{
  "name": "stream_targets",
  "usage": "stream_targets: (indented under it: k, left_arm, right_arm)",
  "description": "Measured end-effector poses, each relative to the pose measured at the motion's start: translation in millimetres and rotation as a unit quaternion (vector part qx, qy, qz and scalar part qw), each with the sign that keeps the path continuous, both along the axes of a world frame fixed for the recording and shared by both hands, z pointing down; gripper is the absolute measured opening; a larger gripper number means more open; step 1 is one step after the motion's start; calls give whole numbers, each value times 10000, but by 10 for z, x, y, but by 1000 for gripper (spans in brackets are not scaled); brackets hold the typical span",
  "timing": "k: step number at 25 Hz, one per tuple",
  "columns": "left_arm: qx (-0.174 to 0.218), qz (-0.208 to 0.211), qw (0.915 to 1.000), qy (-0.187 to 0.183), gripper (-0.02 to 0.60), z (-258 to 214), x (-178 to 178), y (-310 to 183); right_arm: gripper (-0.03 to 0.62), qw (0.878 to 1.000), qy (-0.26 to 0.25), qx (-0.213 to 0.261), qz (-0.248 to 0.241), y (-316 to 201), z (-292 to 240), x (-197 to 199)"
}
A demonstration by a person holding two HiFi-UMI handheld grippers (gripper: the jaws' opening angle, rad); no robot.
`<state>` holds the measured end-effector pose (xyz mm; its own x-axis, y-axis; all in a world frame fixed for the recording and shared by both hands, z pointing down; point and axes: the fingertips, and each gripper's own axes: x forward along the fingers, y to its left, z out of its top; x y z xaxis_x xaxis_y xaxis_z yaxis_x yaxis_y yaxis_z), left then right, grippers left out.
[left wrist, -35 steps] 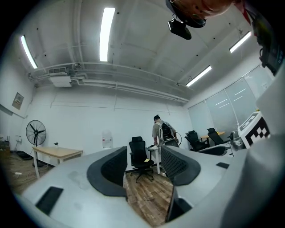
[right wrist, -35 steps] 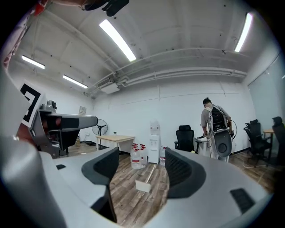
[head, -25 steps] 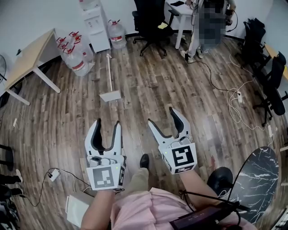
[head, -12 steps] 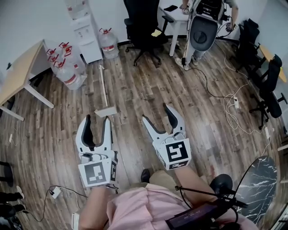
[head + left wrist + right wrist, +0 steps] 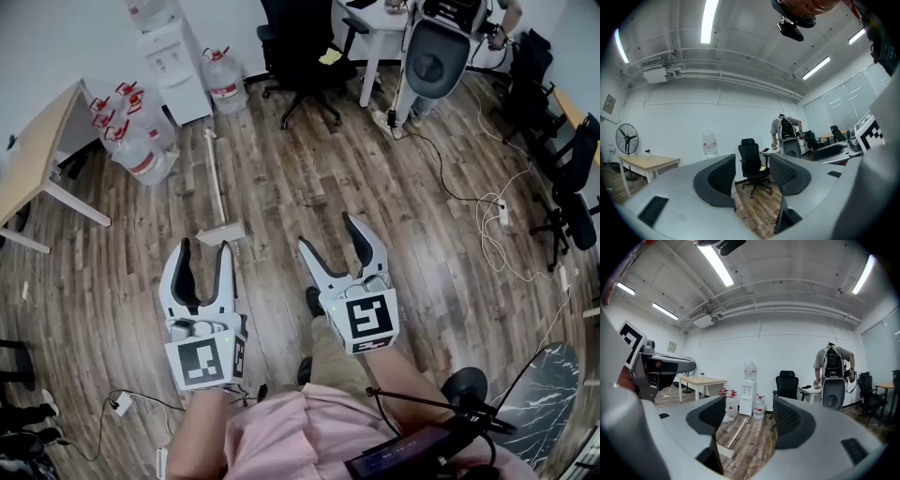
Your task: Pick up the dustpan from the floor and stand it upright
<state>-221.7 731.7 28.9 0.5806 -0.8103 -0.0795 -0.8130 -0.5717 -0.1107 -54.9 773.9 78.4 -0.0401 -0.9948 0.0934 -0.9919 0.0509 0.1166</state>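
The dustpan point(image 5: 222, 232) lies flat on the wooden floor, its long pale handle point(image 5: 214, 173) running away toward the water bottles. My left gripper point(image 5: 204, 251) is held level and open, its fingertips just short of the pan in the head view; nothing sits between its jaws. My right gripper point(image 5: 330, 236) is also open and empty, to the right of the pan. In the right gripper view the dustpan point(image 5: 726, 446) shows low between the jaws of the right gripper point(image 5: 749, 420), some way ahead. The left gripper view shows the left gripper point(image 5: 752, 174) but no dustpan.
Several water bottles point(image 5: 139, 150) and a white dispenser point(image 5: 173, 64) stand by the far wall, beside a wooden table point(image 5: 37, 155). A black office chair point(image 5: 300, 42) and a person point(image 5: 436, 52) at a desk are beyond. Cables point(image 5: 487, 211) trail at right.
The person has walked forward, so the dustpan now lies closer, just beyond the left gripper's tips. A foot has stepped forward between the grippers. Both grippers stay open.
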Motion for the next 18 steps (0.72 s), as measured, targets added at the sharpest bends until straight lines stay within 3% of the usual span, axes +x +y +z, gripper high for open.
stream_targets:
  k: [11,18]
  left_arm:
    - [-294,-415,9987,-96,225,155,795,-1403]
    - [-114,-657,9978,-14,225,-109,1096,-2167]
  right_arm:
    - [315,9986,164,-115,-489,-1555,81,724]
    - [313,9971,168,-2,-747,-2438,-145,1036]
